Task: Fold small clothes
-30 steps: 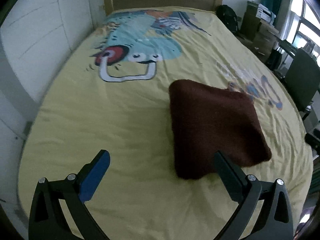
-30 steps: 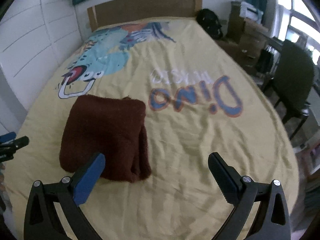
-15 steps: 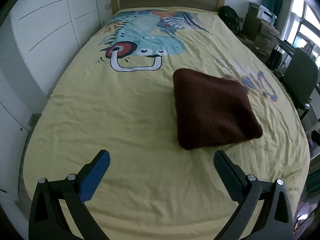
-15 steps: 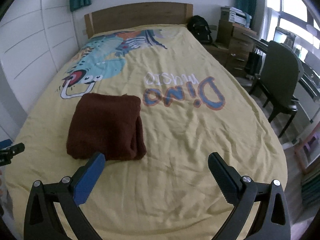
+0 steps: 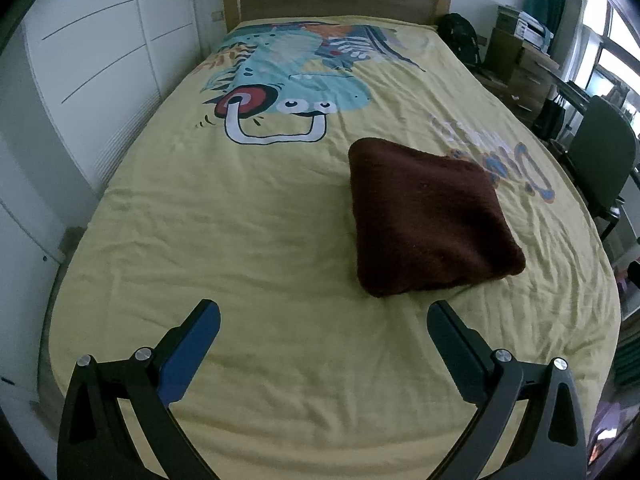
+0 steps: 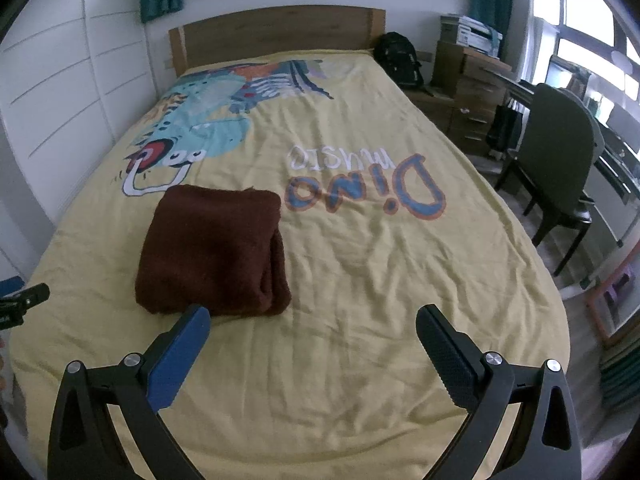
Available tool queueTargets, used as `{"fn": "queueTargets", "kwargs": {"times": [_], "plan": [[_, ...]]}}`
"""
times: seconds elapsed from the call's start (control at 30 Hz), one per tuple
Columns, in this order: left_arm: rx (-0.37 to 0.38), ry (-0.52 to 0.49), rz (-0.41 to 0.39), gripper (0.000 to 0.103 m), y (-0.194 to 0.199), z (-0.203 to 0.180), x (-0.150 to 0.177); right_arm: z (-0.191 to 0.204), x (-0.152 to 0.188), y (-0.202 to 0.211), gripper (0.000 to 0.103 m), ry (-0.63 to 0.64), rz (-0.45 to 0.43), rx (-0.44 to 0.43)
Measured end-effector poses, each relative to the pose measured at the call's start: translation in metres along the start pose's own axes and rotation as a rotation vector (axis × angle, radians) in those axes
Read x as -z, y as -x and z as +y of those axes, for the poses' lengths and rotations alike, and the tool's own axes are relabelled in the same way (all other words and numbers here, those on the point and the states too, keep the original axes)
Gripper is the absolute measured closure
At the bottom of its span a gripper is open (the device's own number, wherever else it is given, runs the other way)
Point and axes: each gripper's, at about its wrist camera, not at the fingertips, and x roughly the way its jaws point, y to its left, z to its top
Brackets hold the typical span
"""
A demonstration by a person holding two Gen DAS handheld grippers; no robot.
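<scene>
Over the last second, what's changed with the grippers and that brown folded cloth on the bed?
Both grippers have pulled back and up from the brown folded cloth: it now sits farther ahead of the left gripper and right gripper, and more of the yellow bedspread shows. Nothing was gripped or released. The cloth stays folded in place, and both grippers stay open and empty.

you're over a wide bed [image 6: 360, 360] with a wrinkled yellow cartoon-dinosaur cover and wooden headboard [image 6: 276, 30] at the far end; a folded dark brown fuzzy garment [image 6: 216, 248] lies on its near left half.
</scene>
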Motion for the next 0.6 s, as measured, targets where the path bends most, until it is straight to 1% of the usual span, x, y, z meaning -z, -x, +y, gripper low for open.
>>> {"fn": "queueTargets", "kwargs": {"times": [0.6], "plan": [[-0.002,-0.001,0.004,0.001,0.0008,0.0052,0.0025,0.0022,0.0004,0.0025,0.000,0.003,0.006,0.000]]}}
